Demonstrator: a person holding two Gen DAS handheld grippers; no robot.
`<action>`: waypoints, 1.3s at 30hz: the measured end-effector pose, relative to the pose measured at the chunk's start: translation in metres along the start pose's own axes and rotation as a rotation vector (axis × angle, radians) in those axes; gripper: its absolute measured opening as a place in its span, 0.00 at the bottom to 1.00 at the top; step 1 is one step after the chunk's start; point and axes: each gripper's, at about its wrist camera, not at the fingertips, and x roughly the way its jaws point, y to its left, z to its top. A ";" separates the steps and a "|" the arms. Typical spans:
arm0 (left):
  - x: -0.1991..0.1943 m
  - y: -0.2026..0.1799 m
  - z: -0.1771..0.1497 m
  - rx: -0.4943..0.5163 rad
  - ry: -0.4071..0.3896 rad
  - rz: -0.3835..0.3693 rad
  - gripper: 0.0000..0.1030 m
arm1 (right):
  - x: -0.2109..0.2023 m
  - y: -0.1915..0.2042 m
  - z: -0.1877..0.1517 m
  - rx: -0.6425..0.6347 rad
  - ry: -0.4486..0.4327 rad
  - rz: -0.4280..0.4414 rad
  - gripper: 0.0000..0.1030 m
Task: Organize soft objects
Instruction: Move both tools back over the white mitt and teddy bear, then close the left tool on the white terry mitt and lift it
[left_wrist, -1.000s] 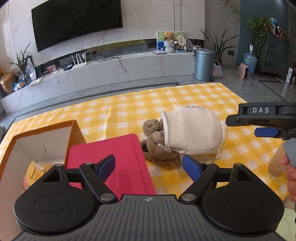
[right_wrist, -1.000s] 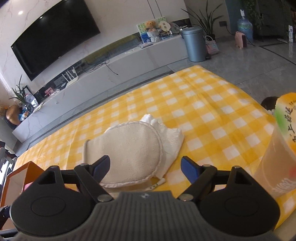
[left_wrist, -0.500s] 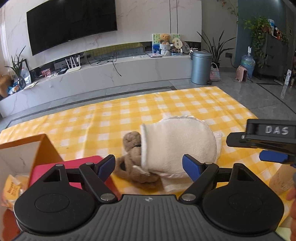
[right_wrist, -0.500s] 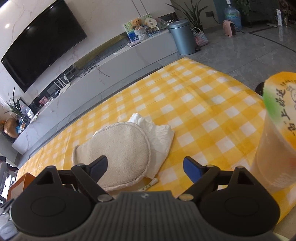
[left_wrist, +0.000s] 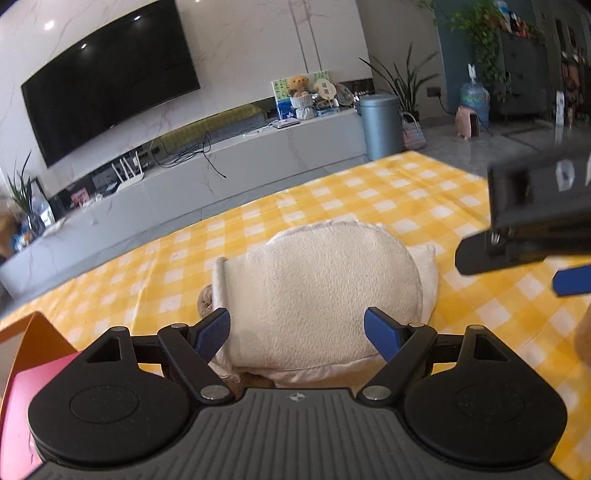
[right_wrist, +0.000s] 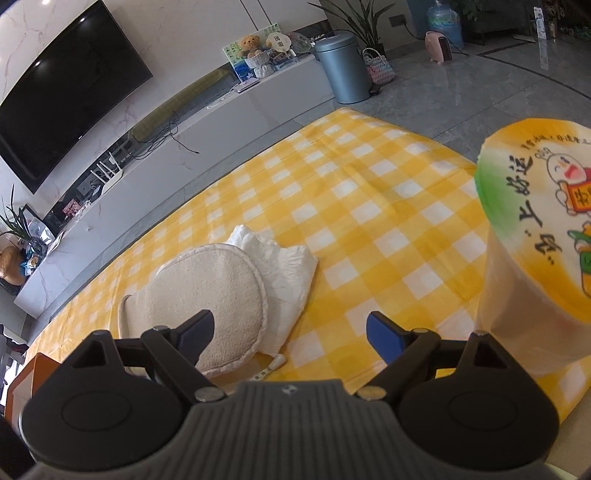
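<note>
A: What's new at the left gripper (left_wrist: 297, 334)?

B: It has come forward and down over the last second. A second ago the red folder and the open box filled its lower left view; now the cream mitt (left_wrist: 325, 291) sits squarely between its two blue fingers (left_wrist: 212, 334), which stand wide apart and do not press on it.

A: So it's lined up for a grab?

B: I'd say so. The mitt lies just ahead of and below the fingertips, on the yellow checked cloth (left_wrist: 406, 199). A brown plush toy (left_wrist: 205, 301) peeks out from under the mitt's left edge, near the left finger, so a pinch could catch both.

A: And the right gripper (right_wrist: 291, 334)?

B: Its jaws have just been opening a little and now stand wide, with nothing clamped. The mitt (right_wrist: 207, 295) lies under its left finger, a white crumpled cloth (right_wrist: 284, 273) just ahead between the fingers. It has barely shifted.

A: Anything beside it?

B: A sealed drink cup (right_wrist: 535, 258) stands close on its right.

A: How are the hands posed?

B: Both grippers tilt downward toward the bench. The box (left_wrist: 40, 332) sits to the left gripper's lower left, probably where the soft things go.
</note>
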 end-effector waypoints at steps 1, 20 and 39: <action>0.002 -0.002 -0.002 0.010 0.002 0.003 0.94 | 0.000 0.000 0.000 -0.001 0.001 0.000 0.86; 0.010 -0.035 -0.041 0.178 -0.154 0.041 0.95 | 0.003 0.001 0.001 -0.007 0.011 -0.019 0.86; 0.024 -0.043 -0.048 0.265 -0.100 0.133 0.16 | 0.005 0.003 -0.003 -0.028 0.025 -0.023 0.86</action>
